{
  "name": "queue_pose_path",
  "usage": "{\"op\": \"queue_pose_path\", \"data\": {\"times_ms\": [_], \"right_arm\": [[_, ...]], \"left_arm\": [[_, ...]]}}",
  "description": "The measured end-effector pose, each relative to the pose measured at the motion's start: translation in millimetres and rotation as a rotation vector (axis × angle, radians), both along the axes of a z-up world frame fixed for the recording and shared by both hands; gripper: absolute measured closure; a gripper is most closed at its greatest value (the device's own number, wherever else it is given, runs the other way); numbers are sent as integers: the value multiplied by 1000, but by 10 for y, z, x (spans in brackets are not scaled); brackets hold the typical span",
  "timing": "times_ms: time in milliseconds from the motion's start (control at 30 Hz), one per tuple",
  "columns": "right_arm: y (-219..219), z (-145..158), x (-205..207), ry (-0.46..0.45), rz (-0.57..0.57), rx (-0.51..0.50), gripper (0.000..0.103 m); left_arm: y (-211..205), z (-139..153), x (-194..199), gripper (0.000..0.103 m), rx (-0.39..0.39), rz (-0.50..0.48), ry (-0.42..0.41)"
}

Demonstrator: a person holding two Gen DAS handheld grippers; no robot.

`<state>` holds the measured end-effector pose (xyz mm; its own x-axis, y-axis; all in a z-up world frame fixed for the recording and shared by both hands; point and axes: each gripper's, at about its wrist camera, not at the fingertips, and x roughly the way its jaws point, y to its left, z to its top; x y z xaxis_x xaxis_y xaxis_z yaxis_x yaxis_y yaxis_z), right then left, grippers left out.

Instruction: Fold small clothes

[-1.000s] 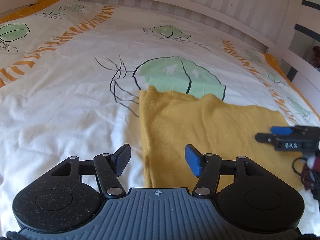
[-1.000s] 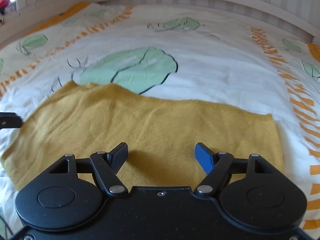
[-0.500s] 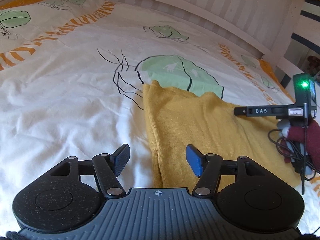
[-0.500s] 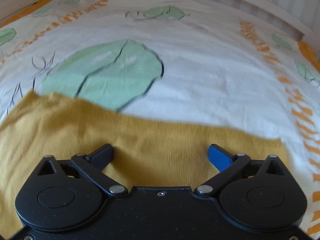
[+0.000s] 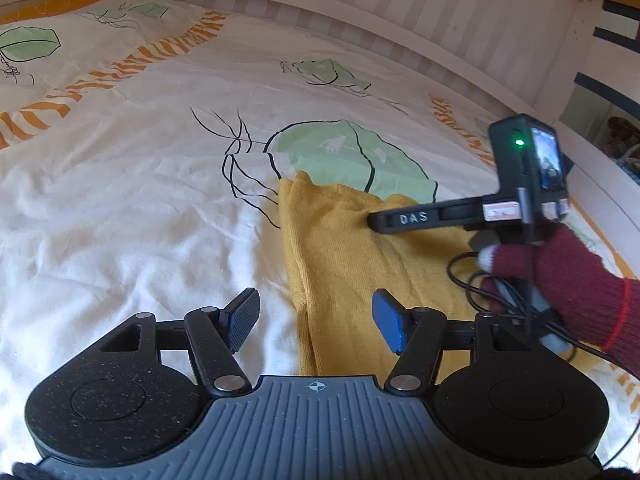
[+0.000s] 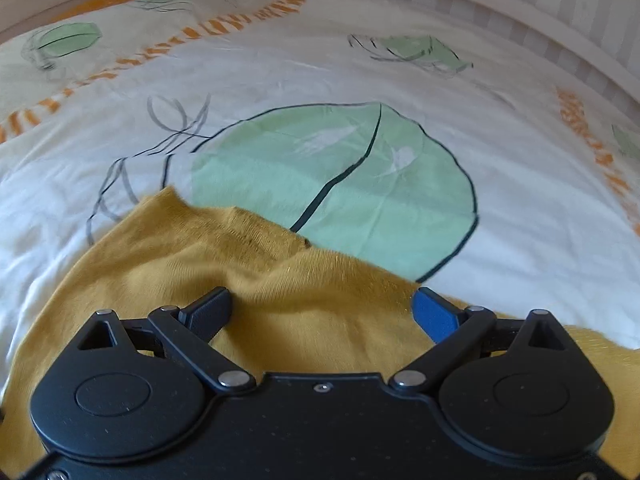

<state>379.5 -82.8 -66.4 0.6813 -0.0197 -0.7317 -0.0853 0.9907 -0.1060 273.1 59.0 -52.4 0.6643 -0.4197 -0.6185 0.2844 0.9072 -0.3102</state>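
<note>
Across the lower middle of the left wrist view lay the yellow garment [image 5: 352, 264], flat on the bed [image 5: 120, 208]; its doubled left edge suggested to us one fold made, with further folds still due. Its long axis ran from lower centre up toward the green leaf print [image 5: 352, 156]. We held our left gripper [image 5: 316, 320] with fingers spread, straddling that edge. Our right gripper [image 6: 324, 308], fingers likewise released, hovered above the cloth's far edge, grasping nothing.
</note>
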Motion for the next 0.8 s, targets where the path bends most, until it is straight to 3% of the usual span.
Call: {"op": "queue_pose_path", "data": {"times_ms": [433, 533, 700, 800], "right_arm": [[-167, 50, 110, 6, -89, -48, 2], [-104, 51, 61, 4, -62, -60, 2], [36, 158, -14, -101, -2, -27, 2], [167, 130, 44, -70, 63, -38, 2]], "left_arm": [[11, 5, 1, 42, -6, -1, 5], [11, 5, 4, 42, -6, 0, 5], [23, 6, -5, 42, -8, 5, 4], [28, 4, 3, 42, -11, 8, 7]]}}
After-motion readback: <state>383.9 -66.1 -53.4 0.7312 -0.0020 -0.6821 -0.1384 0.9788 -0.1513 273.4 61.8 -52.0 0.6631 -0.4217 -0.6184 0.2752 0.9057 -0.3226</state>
